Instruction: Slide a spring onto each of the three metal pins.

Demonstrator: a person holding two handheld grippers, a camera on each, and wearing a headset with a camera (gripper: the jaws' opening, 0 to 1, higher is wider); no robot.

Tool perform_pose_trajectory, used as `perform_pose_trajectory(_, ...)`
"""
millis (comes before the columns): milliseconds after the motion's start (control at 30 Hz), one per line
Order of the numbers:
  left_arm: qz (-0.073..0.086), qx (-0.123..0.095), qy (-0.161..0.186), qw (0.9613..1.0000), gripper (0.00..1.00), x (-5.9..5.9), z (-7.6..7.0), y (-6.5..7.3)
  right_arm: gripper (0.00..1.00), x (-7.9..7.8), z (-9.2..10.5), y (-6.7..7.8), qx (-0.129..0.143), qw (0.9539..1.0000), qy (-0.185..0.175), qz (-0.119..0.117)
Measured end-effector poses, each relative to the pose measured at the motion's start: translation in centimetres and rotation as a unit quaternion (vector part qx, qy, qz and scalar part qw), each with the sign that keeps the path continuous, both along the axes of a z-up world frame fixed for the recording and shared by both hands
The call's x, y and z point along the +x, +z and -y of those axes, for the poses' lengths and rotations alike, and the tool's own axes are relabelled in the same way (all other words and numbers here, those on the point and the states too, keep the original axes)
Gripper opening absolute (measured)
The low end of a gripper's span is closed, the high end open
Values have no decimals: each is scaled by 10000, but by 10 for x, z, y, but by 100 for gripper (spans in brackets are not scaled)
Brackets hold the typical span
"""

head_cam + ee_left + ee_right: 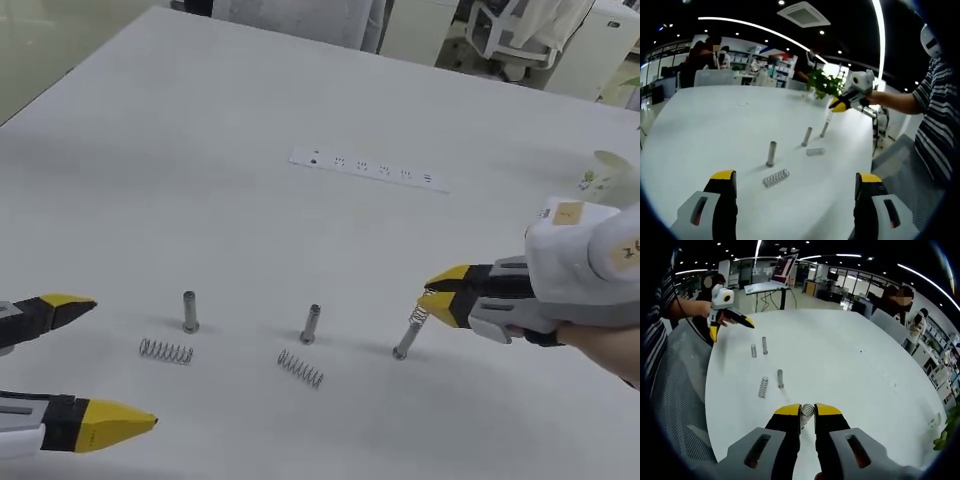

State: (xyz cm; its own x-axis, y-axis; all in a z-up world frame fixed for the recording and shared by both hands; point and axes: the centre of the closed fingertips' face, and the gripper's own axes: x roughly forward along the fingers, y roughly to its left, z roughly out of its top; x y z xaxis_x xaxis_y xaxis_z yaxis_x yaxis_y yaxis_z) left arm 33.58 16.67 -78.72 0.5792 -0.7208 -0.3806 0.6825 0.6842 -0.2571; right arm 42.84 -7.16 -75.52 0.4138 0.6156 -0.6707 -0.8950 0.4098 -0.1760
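Observation:
Three metal pins are on the white table: left pin [190, 311] and middle pin [311, 324] upright, right pin [405, 343] leaning. My right gripper [432, 290] is shut on a spring [418, 316] over the leaning pin's top; the same spring [808, 416] sits pinched between the yellow tips of the right gripper [808, 408]. Two loose springs lie flat, one [165, 351] in front of the left pin, another [300, 368] in front of the middle pin. My left gripper [125, 362] stands open with nothing in it, left of the left pin [771, 153].
A white power strip [368, 169] lies flat further back on the table [200, 150]. A small cup-like object [603, 175] stands at the right edge. Chairs and office furniture are beyond the far edge.

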Motion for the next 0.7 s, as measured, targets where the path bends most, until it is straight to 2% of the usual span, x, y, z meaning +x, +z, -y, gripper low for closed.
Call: perform_pose_trajectory(700,-21,10,46,10000,95,-3,-4,0,7,3,4,-11,-71,9999,-54,-80)
